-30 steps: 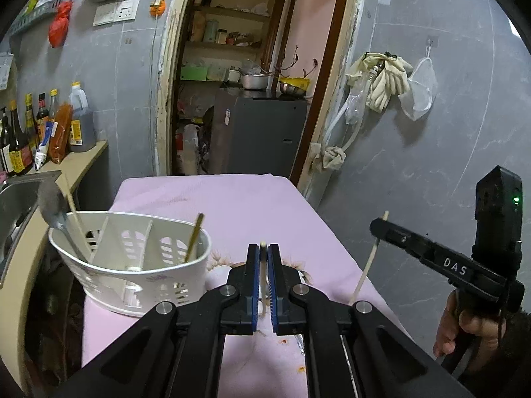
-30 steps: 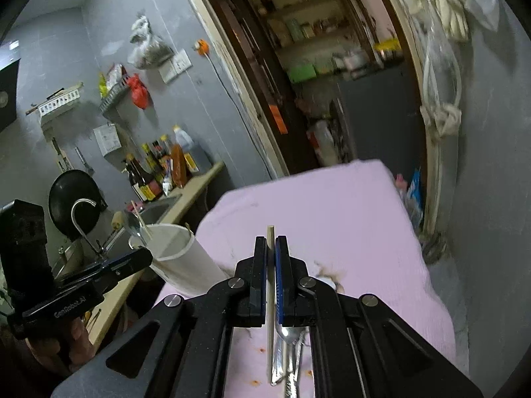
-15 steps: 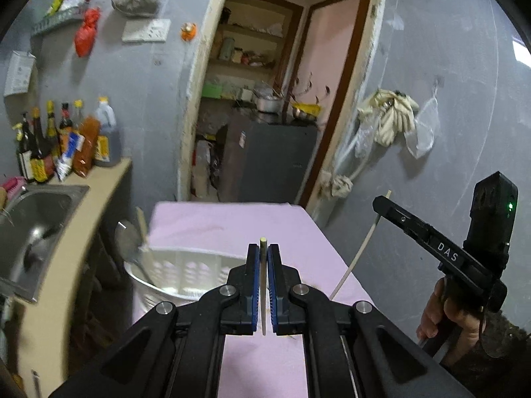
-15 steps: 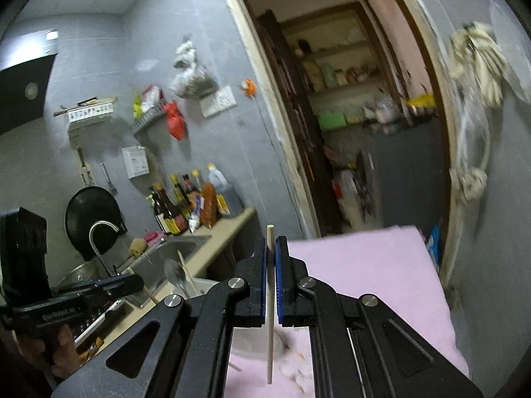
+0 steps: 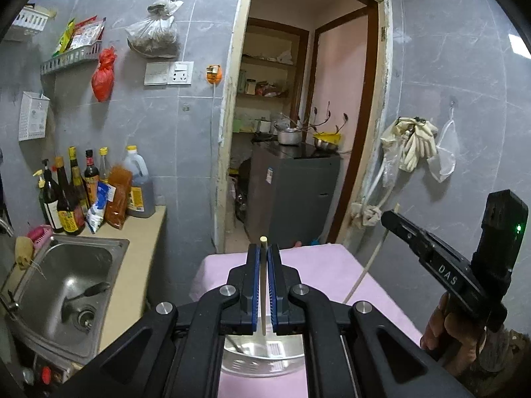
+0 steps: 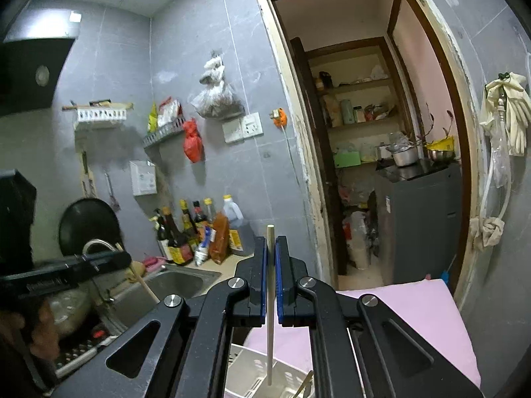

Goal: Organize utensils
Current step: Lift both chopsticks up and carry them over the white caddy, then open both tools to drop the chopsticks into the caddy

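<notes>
In the left wrist view my left gripper [image 5: 263,248] is shut on a pale wooden chopstick [image 5: 263,298] that stands upright between the blue pads. The white slotted basket [image 5: 262,361] lies straight below it on the pink table [image 5: 332,265]. At the right, a hand holds my right gripper [image 5: 386,217], shut on a second chopstick [image 5: 366,268] that hangs down over the table. The right wrist view shows that gripper [image 6: 271,242] clamping its chopstick [image 6: 269,348] above the basket [image 6: 245,374]. My left gripper [image 6: 127,258] reaches in from the left with its stick [image 6: 144,285].
A steel sink [image 5: 66,275] with a ladle in it sits left of the table. Sauce bottles [image 5: 83,192] line the counter behind it. Ahead is an open doorway with a grey fridge [image 5: 292,192]. A tiled wall with hanging gloves [image 5: 415,146] runs close along the table's right side.
Both grippers have risen, each keeping its chopstick. The basket has slid from ahead of the fingers to beneath them, and the sink and upper wall have come into view.
</notes>
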The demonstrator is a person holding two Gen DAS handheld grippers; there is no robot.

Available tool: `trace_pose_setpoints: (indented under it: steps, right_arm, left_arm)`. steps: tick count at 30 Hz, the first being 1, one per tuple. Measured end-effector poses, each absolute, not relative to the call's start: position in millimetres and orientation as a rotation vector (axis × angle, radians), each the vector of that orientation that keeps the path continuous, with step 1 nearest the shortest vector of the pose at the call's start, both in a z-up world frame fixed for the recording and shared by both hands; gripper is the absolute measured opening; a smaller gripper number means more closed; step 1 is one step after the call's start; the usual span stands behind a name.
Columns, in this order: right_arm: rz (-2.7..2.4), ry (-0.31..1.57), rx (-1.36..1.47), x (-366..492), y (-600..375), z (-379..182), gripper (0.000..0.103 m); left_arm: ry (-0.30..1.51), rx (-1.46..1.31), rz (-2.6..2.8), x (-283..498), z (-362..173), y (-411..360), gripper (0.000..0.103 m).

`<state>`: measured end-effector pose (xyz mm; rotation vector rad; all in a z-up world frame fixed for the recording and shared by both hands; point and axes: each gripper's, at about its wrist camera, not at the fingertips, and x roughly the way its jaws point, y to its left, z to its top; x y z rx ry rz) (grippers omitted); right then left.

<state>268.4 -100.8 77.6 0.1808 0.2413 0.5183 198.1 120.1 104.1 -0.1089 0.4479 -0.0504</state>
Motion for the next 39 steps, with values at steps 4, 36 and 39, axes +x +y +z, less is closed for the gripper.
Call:
trace_pose_setpoints:
  steps: [4, 36, 39]
  right_arm:
    - [0.508, 0.257, 0.15, 279.0, -89.3, 58.6, 0.004]
    - [0.393, 0.335, 0.239, 256.2, -156.5, 17.0, 0.069]
    - [0.357, 0.328, 0.236, 245.7, -180.4, 27.0, 0.081]
  left_arm:
    - [0.483, -0.108, -0.027, 210.9, 86.7, 129.0, 0.005]
    - [0.538, -0.254, -0.037, 209.5, 27.7, 106.9, 0.055]
    - [0.48, -0.253, -0.036, 201.8, 37.4, 91.5, 0.066]
